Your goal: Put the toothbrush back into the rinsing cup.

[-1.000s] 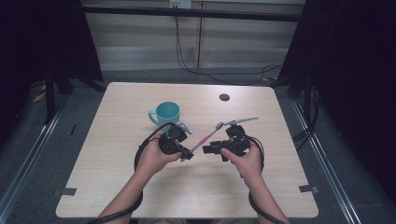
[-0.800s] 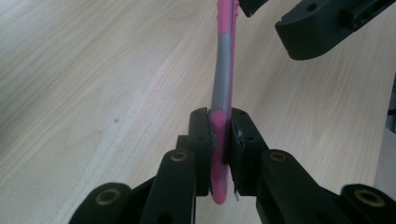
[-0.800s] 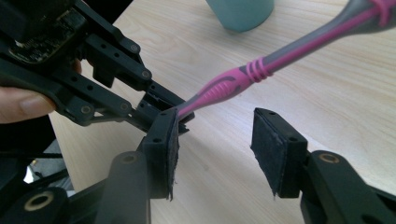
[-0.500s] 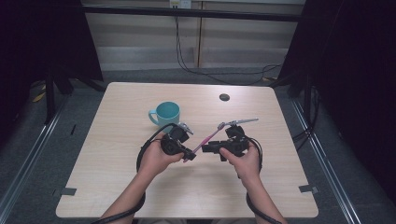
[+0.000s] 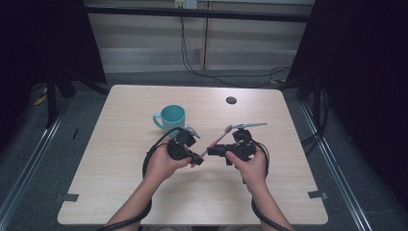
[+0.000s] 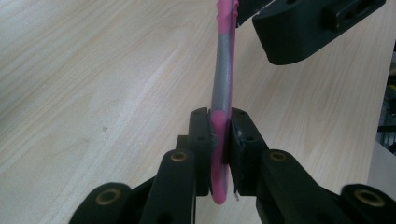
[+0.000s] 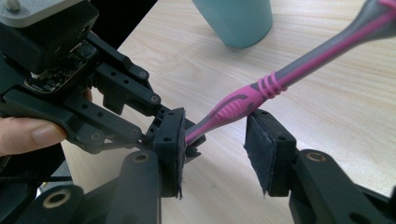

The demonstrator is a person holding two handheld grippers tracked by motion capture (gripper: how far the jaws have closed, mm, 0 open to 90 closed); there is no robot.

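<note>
Handover is midway: the left gripper (image 6: 218,140) clamps the toothbrush (image 7: 261,88) by its handle end above the table (image 5: 120,192), near the mug (image 5: 172,117). The right gripper (image 7: 212,154) has just been closing around the pink grip, pads not yet pressing. It should seat squarely before the left lets go.

place: a lab-style recording booth
table: one pale wooden table (image 5: 120,192) on grey floor
surroundings: black curtains (image 5: 365,72) at both sides, dark metal frame rails (image 5: 202,13)
wiring: cables (image 5: 192,57) hanging down the back wall
</note>
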